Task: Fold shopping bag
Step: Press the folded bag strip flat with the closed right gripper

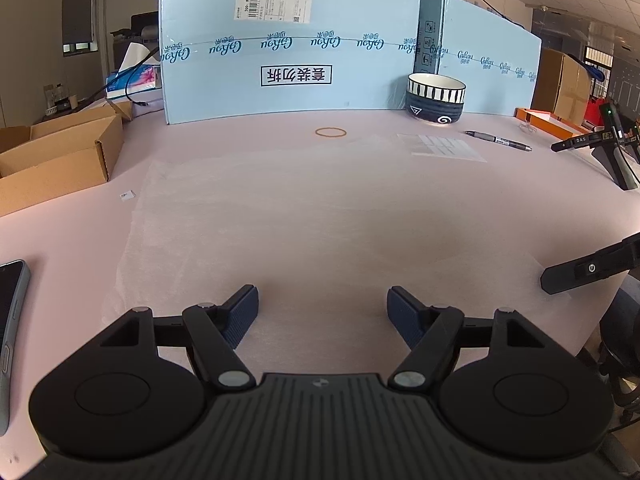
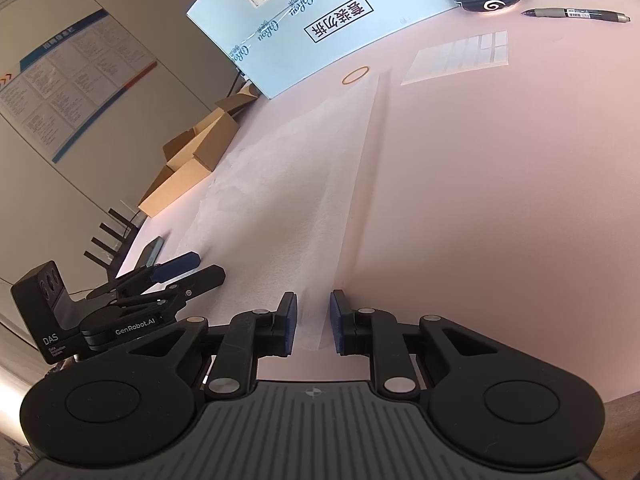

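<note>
A thin, translucent white shopping bag lies flat on the pink table; in the right wrist view the bag runs as a long strip away from me. My left gripper hovers over the bag's near edge, its jaws wide open with nothing between them. It also shows at the left of the right wrist view as the left gripper. My right gripper sits over the bag's near right corner. Its pads stand a narrow gap apart and do not press the bag. One of its fingers shows at the right edge.
A rubber band, a sheet of labels, a pen and a striped bowl lie beyond the bag. A light blue cardboard panel walls the back. An open cardboard box and a phone are at the left.
</note>
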